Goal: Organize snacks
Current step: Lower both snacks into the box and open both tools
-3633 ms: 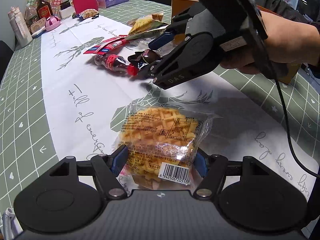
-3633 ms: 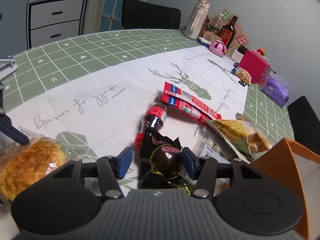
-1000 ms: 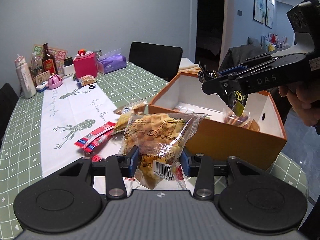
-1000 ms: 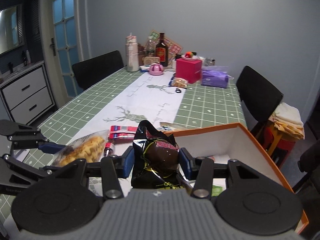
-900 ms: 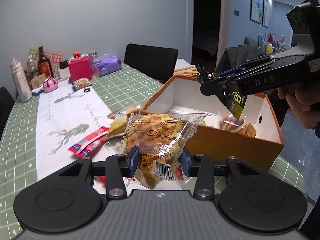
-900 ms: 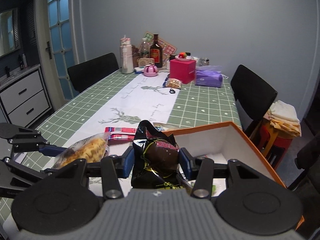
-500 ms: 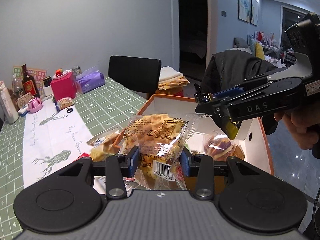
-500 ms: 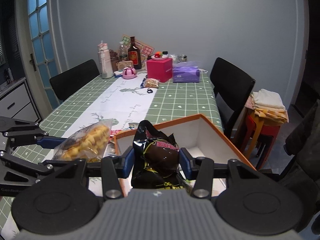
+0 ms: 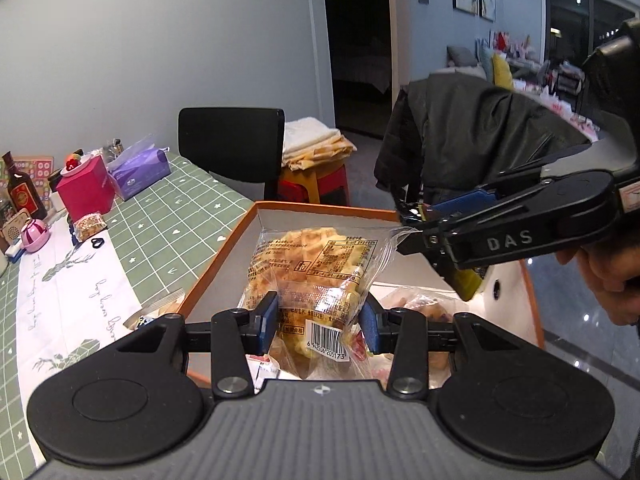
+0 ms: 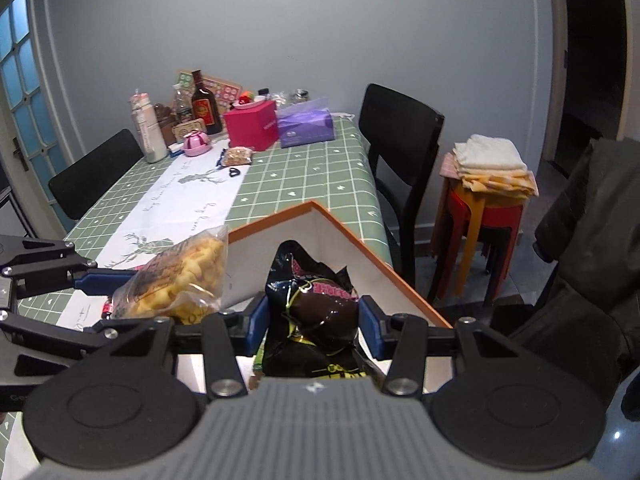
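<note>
the counter has a green grid-pattern cloth with a smooth white runner down the middle, printed with deer and script. sitting on it is a big cardboard box, orange outside, matte white inside, open top, sharp corner pointing away in the right wrist view. its floor is mostly blocked by both tools, so only bits of crinkly wrappers show down there and i can't tell what they are.

left gripper: blue fingers partly closed, pinching a clear crinkly bag of waffles, golden and grid-textured, barcode at the bottom edge. the bag sticks up ahead of the fingers, over the box opening. its lower end is cut off behind the gripper body.

right gripper: fingers also partly closed, squeezed on a glossy black snack pack with pink and yellow print, rounded brown lump bulging in the middle. it sits between the fingers, above the box interior, and the lettering is too crumpled to read. from the left wrist view that pack is nearly hidden behind the right tool, just a yellow-green sliver showing below it.

far beyond the fingers: a pink box and purple tissue pack, small and soft-edged.
</note>
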Demonstrator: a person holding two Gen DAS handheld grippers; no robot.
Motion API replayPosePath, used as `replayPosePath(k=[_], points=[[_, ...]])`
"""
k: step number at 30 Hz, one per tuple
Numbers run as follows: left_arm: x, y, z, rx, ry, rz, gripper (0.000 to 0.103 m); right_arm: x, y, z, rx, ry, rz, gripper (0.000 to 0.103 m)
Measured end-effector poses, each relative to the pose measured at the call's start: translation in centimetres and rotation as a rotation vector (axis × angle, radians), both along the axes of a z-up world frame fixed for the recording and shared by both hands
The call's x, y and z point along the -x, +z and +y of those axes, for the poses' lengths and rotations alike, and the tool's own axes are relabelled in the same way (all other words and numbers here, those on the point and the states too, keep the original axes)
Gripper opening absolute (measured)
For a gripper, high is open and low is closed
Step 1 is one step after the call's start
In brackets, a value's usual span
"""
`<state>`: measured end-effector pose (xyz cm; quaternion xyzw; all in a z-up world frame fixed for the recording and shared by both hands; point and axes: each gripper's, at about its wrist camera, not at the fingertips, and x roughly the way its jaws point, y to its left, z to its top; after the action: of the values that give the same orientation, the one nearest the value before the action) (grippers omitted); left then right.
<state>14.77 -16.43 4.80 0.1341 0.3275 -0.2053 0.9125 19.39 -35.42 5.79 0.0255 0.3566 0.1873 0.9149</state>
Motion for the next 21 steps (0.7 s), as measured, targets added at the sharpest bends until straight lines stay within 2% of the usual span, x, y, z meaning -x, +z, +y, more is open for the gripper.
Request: replayPosePath(k=[5, 9, 21], points=[[-1.6, -1.1, -1.0, -0.058, -0.003, 0.030, 0.048, -1.4, -1.3, -0.8, -0.002, -0.024, 0.047, 0.047], [-2.7, -2.2, -1.8, -0.120, -0.007, 0.044, 0.048, -2.8, -2.3, -0.8, -0.077, -0.043, 0.112, 0.047], [-5.6, -5.4, -2.2, -0.236, 0.029, 0.153, 0.048, -6.4, -4.7, 1.4, -0.179, -0.146, 0.224, 0.047]])
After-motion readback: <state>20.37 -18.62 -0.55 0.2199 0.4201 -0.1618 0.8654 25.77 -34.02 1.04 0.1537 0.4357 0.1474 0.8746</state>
